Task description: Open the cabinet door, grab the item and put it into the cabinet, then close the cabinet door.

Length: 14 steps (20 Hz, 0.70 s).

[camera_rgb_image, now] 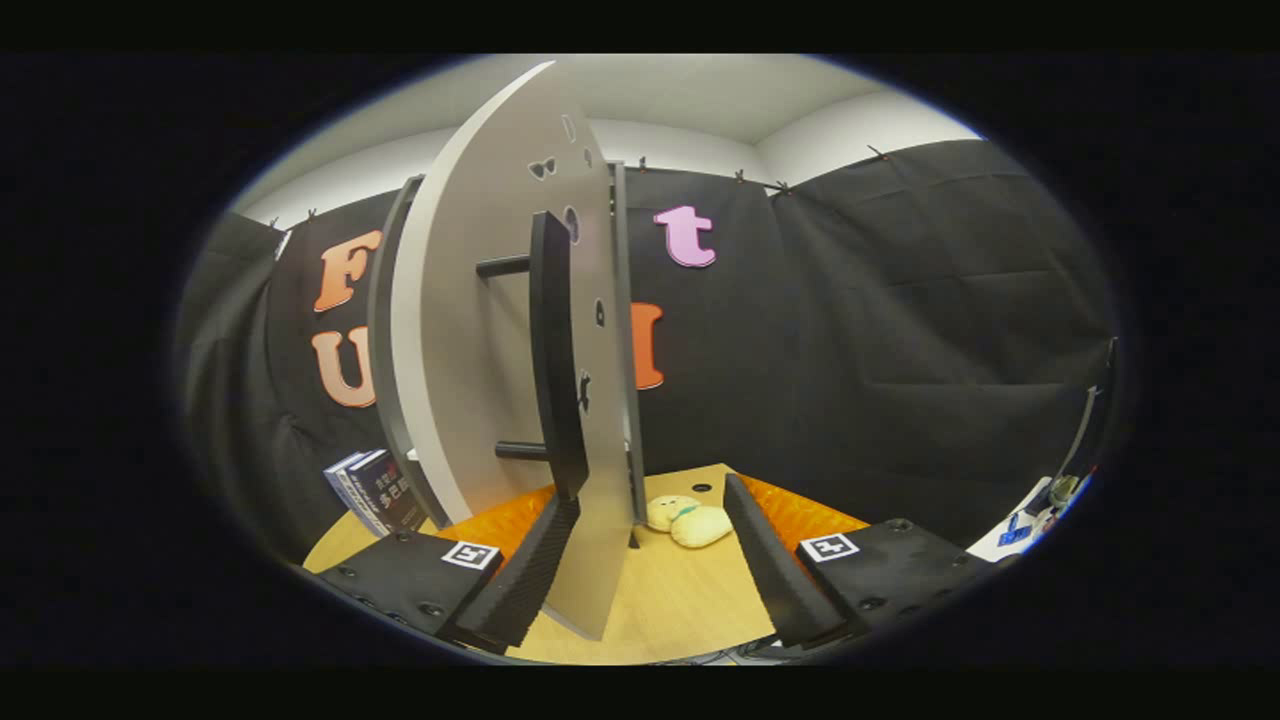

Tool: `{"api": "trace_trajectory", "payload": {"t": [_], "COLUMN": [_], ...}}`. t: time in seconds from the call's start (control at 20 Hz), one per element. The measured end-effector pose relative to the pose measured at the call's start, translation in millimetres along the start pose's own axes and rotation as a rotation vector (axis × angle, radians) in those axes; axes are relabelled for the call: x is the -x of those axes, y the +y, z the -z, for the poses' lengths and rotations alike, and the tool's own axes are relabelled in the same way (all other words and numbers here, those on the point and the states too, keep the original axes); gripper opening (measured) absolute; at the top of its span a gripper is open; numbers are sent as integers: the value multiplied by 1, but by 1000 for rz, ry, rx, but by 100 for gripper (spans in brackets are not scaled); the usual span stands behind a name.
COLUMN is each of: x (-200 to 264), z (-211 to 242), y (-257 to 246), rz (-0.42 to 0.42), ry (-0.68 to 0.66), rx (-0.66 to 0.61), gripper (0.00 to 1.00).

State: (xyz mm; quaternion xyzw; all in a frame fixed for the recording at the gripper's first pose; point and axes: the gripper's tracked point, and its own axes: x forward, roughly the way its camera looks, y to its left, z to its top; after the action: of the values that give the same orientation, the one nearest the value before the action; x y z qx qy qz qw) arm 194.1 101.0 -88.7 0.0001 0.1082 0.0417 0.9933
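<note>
The tongs (pixel 640 570) stand apart, gripping nothing. The grey cabinet door (pixel 500 330) is swung open, and its lower edge reaches down between the two fingers, close by the left one. A black bar handle (pixel 553 350) runs upright on the door's face. Beyond the fingers, a pale yellow plush toy (pixel 690 520) lies on the wooden desk (pixel 670 610), just beside the foot of the cabinet (pixel 625 330). Left of the cabinet a few books (pixel 375 492) stand leaning.
</note>
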Motion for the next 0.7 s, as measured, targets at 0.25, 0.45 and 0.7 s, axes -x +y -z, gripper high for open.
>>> {"api": "trace_trajectory", "payload": {"t": [0.25,0.45,0.7], "x": [-13,-28,-59], "z": [8,13,22], "y": [43,78,131], "rz": [-72,-128,-215], "ry": [11,21,43], "rx": [-22,-27,-9], "gripper": [94,95,95]}}
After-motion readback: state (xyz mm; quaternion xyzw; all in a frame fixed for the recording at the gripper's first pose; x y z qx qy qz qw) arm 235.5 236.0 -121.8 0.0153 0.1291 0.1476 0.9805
